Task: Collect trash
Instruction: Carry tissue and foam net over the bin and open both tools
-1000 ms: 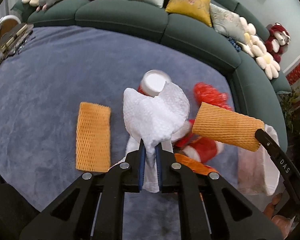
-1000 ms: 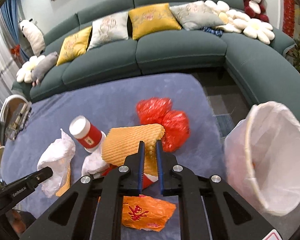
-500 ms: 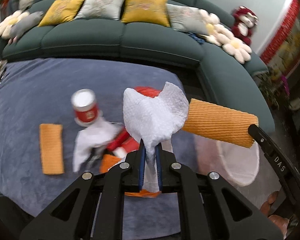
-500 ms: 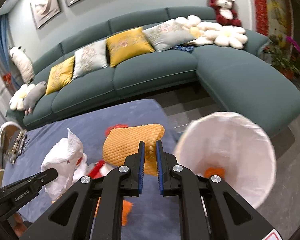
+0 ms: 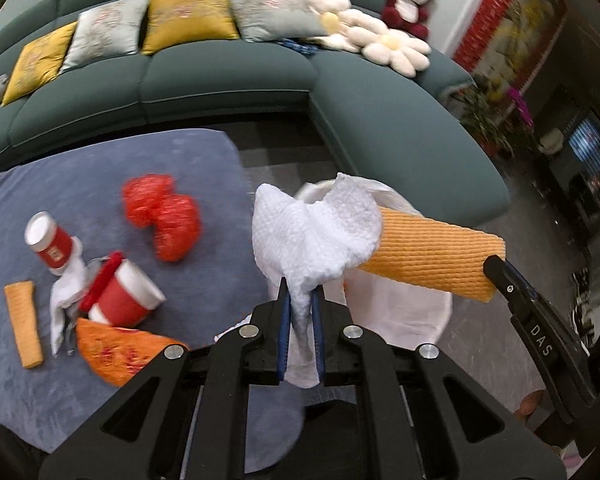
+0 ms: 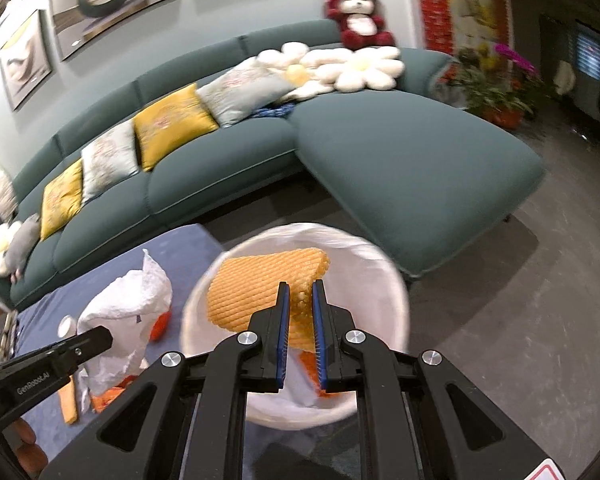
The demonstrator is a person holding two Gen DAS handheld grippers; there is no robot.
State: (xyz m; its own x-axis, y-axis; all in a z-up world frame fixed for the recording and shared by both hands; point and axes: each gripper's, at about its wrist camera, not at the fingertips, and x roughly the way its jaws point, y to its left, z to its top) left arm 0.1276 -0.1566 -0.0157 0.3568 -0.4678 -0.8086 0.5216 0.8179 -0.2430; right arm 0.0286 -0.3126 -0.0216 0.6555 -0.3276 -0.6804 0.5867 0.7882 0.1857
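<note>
Tissue (image 5: 316, 232) sits pinched in my left gripper (image 5: 300, 296); my right gripper (image 6: 300, 292) clamps the orange foam sleeve (image 6: 260, 280) above the white bin (image 6: 380, 280).

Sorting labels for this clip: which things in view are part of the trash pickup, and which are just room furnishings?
Job:
white tissue in left gripper
orange foam net in right gripper
white bin
red cups
red mesh

Lying about:
sofa
cushions
plush bear

Black fingers (image 5: 284, 312) with blue pads, silver screws.
</note>
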